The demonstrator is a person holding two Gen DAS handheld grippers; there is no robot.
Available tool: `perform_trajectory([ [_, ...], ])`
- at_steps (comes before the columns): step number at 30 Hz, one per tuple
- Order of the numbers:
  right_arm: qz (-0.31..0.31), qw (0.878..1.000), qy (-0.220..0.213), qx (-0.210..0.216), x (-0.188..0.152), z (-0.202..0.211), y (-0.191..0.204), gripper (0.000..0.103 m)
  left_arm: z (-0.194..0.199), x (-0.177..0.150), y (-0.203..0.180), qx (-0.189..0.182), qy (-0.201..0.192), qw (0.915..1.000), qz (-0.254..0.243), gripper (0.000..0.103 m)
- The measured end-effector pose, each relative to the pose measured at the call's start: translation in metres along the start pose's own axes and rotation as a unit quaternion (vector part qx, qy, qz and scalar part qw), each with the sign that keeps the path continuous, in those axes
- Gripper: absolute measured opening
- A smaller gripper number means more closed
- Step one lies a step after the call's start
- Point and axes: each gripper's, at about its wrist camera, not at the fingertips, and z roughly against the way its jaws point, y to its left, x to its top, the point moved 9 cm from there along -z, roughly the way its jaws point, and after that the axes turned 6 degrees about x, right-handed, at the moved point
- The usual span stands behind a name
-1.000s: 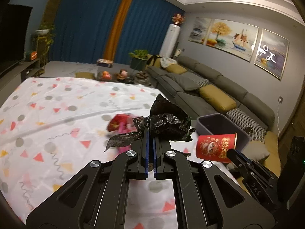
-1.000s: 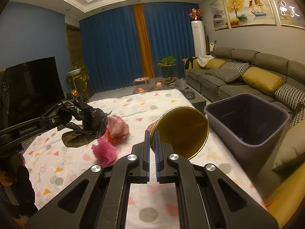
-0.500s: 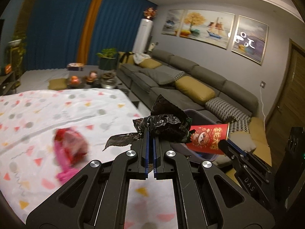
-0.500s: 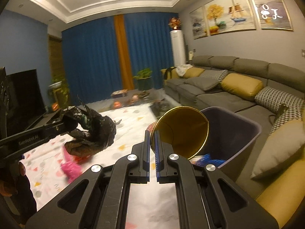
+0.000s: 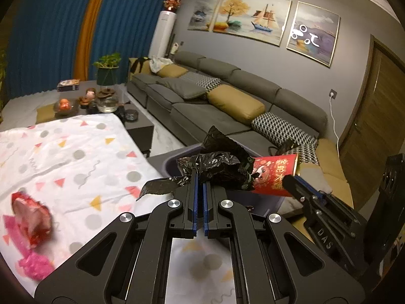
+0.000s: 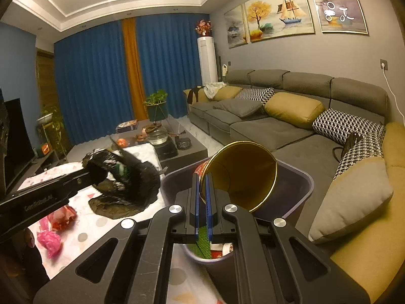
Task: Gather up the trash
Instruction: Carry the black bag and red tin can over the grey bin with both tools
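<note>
Black bag point(image 5: 217, 167) clamped in left jaws; cup point(image 6: 243, 174) rim in right jaws

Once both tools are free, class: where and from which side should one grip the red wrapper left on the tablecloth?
Grip the red wrapper by its raised crumpled top, coming from above; it lies low on the tablecloth, its lower edge against the pink scrap.
</note>
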Motion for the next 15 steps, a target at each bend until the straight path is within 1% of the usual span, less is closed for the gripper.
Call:
perform_trajectory([
  [6,-0.006,1.0,0.013,-0.008,-0.007,-0.016,-0.014,0.005,-0.031,0.001,-0.014,-0.011,0.014,0.9998,-0.004,0.002],
  [15,-0.014,0.999,0.036,-0.018,-0.02,-0.036,-0.027,0.005,-0.067,-0.011,-0.024,-0.021,0.039,0.999,-0.004,0.002],
])
